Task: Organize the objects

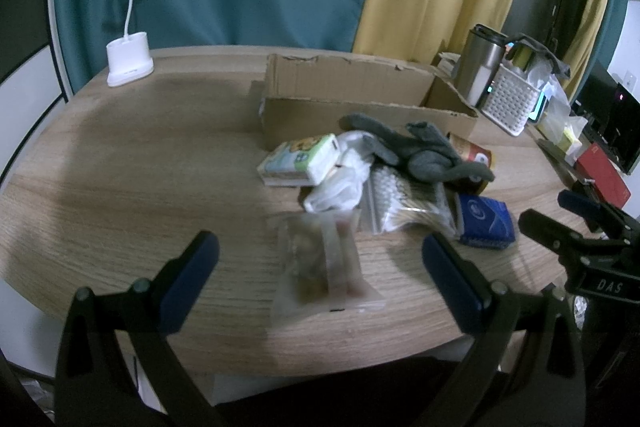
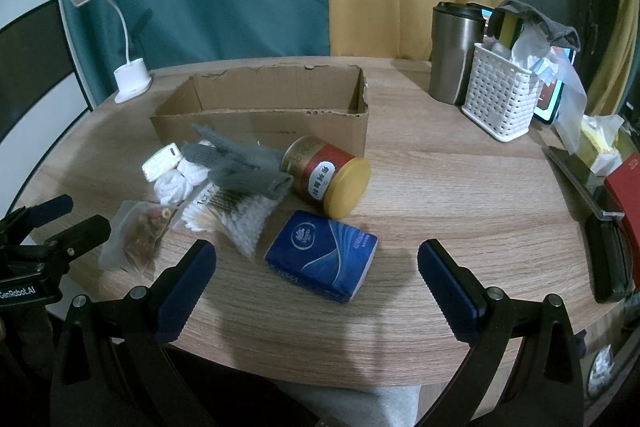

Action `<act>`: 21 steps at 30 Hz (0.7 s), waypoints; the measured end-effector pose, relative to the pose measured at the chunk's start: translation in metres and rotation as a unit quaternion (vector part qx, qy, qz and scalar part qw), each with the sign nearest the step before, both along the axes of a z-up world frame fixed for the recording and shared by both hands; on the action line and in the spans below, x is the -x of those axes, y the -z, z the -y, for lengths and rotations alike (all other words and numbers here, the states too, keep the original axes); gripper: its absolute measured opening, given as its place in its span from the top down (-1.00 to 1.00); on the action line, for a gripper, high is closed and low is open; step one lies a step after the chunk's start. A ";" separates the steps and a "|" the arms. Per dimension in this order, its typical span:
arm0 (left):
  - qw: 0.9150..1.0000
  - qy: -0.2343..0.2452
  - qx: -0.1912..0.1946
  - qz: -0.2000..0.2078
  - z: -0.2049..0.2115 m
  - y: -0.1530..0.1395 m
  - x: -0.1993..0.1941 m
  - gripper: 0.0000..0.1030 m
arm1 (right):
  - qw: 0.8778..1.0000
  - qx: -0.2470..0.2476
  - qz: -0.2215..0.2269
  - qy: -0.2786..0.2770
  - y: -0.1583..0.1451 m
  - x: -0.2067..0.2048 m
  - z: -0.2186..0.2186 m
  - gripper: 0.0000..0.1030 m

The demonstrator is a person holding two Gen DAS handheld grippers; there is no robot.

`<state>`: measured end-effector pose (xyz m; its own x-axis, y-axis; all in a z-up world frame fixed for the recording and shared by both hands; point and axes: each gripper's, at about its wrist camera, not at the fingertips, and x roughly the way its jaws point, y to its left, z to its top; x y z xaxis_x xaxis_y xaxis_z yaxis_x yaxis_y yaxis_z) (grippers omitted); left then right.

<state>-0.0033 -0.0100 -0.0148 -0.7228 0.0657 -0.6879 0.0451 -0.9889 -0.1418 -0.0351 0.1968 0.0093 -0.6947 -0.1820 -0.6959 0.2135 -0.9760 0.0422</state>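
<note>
An open cardboard box [image 1: 352,95] [image 2: 260,111] stands mid-table. In front of it lies a pile: grey gloves [image 1: 416,151] [image 2: 244,167], a red jar with a gold lid [image 2: 328,177] on its side, a bag of cotton swabs [image 2: 232,217] [image 1: 400,203], a blue tissue pack [image 2: 322,255] [image 1: 486,219], a patterned tissue pack [image 1: 302,159], a white plastic bag [image 1: 340,183] and a clear snack packet [image 1: 324,263] [image 2: 136,233]. My left gripper [image 1: 320,279] is open over the snack packet. My right gripper [image 2: 316,287] is open just before the blue pack.
A white desk lamp [image 1: 128,63] [image 2: 132,79] stands at the back left. A steel tumbler [image 2: 454,51], a white basket [image 2: 502,95], a tablet, tissues and a red book [image 2: 626,195] crowd the right side. The round wooden table's front edge [image 2: 320,375] is close.
</note>
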 end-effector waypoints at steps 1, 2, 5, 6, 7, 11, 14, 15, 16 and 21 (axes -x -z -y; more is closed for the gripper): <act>1.000 0.000 0.000 0.000 0.000 0.000 0.000 -0.99 | 1.000 0.000 0.000 0.000 0.000 0.000 0.000 -0.99; 1.000 0.000 0.000 0.000 0.000 0.000 0.000 -0.99 | 1.000 0.000 0.000 0.000 0.000 0.000 0.000 -0.99; 1.000 0.000 0.000 0.000 0.000 0.000 0.000 -0.99 | 1.000 0.000 0.000 0.000 0.000 0.000 0.000 -0.99; 1.000 0.000 0.000 0.000 0.000 0.000 0.000 -0.99 | 1.000 0.000 0.001 0.000 0.000 0.000 0.000 -0.99; 1.000 0.000 0.001 0.000 0.000 0.000 0.000 -0.99 | 1.000 0.000 0.001 0.000 0.000 0.000 0.000 -0.99; 1.000 0.000 0.000 0.001 0.000 0.001 0.000 -0.99 | 1.000 0.000 0.001 0.001 0.000 0.000 0.000 -0.99; 1.000 0.000 0.000 0.003 0.000 0.002 0.000 -0.99 | 1.000 -0.001 0.002 0.001 0.001 0.000 0.001 -0.99; 1.000 -0.001 0.000 0.003 0.000 0.003 0.000 -0.99 | 1.000 0.000 0.002 0.001 0.002 0.000 0.001 -0.99; 1.000 -0.001 0.001 0.004 0.001 0.004 0.000 -0.99 | 1.000 0.000 0.003 0.001 0.002 0.000 0.001 -0.99; 1.000 -0.003 0.005 0.013 0.001 0.010 0.003 -0.99 | 1.000 0.003 0.007 -0.001 0.005 0.002 -0.001 -0.99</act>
<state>-0.0059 -0.0109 -0.0248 -0.7050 0.0547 -0.7071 0.0549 -0.9898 -0.1313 -0.0372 0.1982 0.0046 -0.6842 -0.1877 -0.7047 0.2154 -0.9752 0.0506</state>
